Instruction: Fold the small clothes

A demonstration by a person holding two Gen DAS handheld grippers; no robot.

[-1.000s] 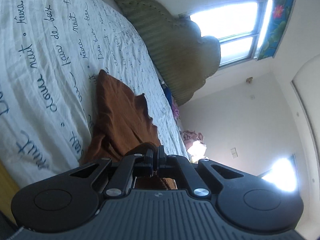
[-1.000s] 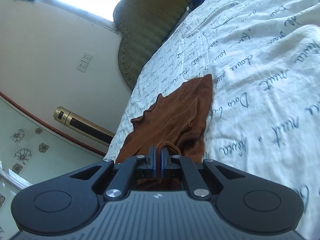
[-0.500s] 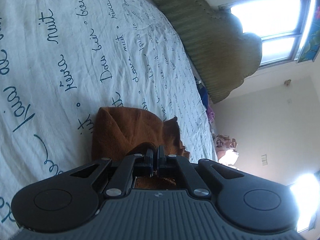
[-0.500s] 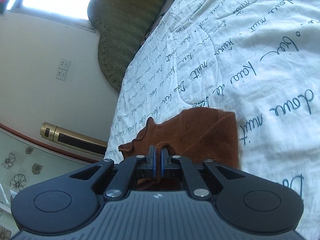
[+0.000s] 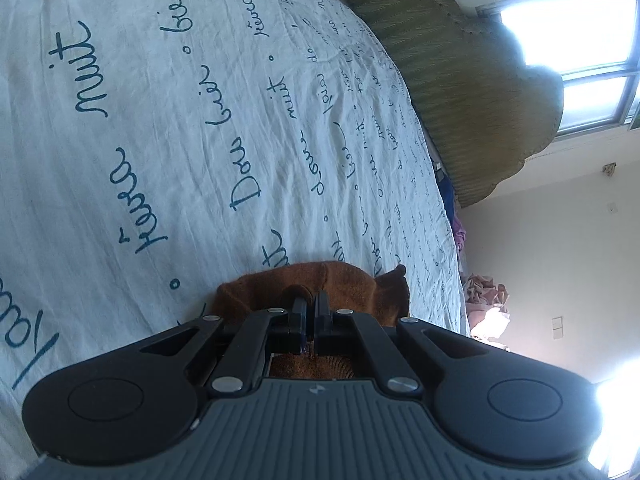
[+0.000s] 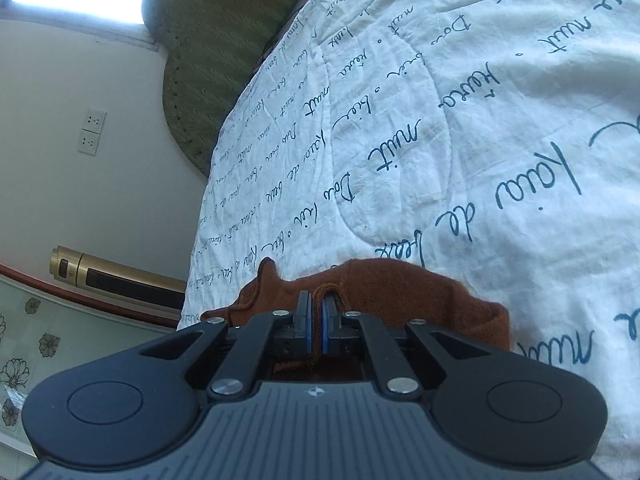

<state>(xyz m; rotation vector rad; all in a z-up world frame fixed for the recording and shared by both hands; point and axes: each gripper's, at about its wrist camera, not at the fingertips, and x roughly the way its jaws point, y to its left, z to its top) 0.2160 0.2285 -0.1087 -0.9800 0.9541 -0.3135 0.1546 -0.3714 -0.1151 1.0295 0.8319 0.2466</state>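
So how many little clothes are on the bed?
1: a rust-brown knitted garment on the white script-printed bedspread, pinched by the left gripper and right gripper. Others may be out of view.

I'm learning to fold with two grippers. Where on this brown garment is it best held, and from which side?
Judging from this pose, grip the brown garment along its near edge, one point toward each side, coming in low from the near side of the bed. That hem is thick and rolled, so shut pads bite it well: the left gripper and right gripper each pinch it there, while the far part lies on the quilt.
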